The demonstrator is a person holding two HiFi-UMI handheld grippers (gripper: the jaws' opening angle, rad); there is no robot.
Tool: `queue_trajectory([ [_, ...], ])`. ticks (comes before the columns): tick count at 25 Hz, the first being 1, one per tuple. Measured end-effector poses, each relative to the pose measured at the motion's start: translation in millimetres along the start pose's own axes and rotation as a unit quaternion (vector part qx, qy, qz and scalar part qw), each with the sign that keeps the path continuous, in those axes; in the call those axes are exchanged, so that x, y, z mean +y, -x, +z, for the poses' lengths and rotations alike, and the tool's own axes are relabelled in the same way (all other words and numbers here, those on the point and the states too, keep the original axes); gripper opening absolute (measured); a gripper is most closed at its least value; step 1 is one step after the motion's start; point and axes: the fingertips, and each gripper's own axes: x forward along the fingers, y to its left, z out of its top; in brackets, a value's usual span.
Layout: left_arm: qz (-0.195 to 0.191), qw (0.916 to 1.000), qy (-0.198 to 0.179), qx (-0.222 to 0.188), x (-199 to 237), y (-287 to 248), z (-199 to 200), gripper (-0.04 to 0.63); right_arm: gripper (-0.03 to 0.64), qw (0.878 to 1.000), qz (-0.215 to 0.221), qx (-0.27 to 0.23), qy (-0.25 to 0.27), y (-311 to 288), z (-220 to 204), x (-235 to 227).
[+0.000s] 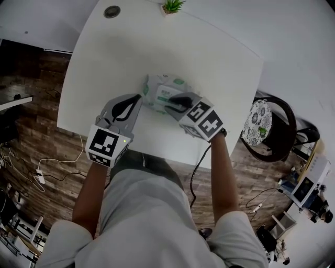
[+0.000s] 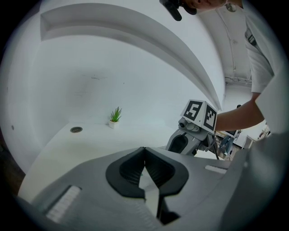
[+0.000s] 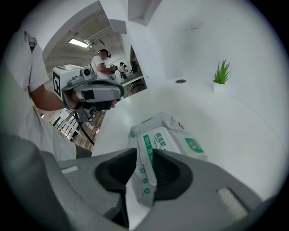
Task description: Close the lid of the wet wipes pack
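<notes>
Pack (image 1: 166,90) flat at centre of table (image 1: 220,57); plant (image 1: 171,6) well beyond, at table's 12 o'clock edge. Over pack's 5 o'clock end, right gripper (image 3: 142,152), pointing steeply down: jaws apart, near end of lid (image 3: 158,137) between them, no clear squeeze visible. At pack's 8 o'clock, left gripper (image 2: 144,150) just beside it, contact not clear; closed on nothing, tips together.

Step judged: seating lid. Near end of lid seems slightly raised; not certain from these views.

To do well:
- Press rather than pinch. Bring one jaw, or closed tips, down onto lid's free edge, straight toward table, until flush all round.
- Keep push on lid itself, not on soft body of pack; otherwise likely buckling and sliding.
- Brace with left gripper at 8 o'clock side against skidding.
- Avoid catching lid edge between jaws on withdrawal; likely to reopen it.
</notes>
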Motion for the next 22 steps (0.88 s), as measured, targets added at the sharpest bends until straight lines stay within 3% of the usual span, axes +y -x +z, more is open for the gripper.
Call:
queue_trajectory([
  [12, 0.017, 0.9995, -0.015, -0.02, -15.4, 20.2, 19.9, 0.006, 0.095, 0.993, -0.048, -0.102, -0.034, 36.3, 6.1, 15.5],
  [22, 0.027, 0.9984, -0.029, -0.04, -43.7, 39.1, 39.6, 0.006, 0.023, 0.973, -0.104, -0.195, -0.065, 88.5, 10.2, 25.3],
])
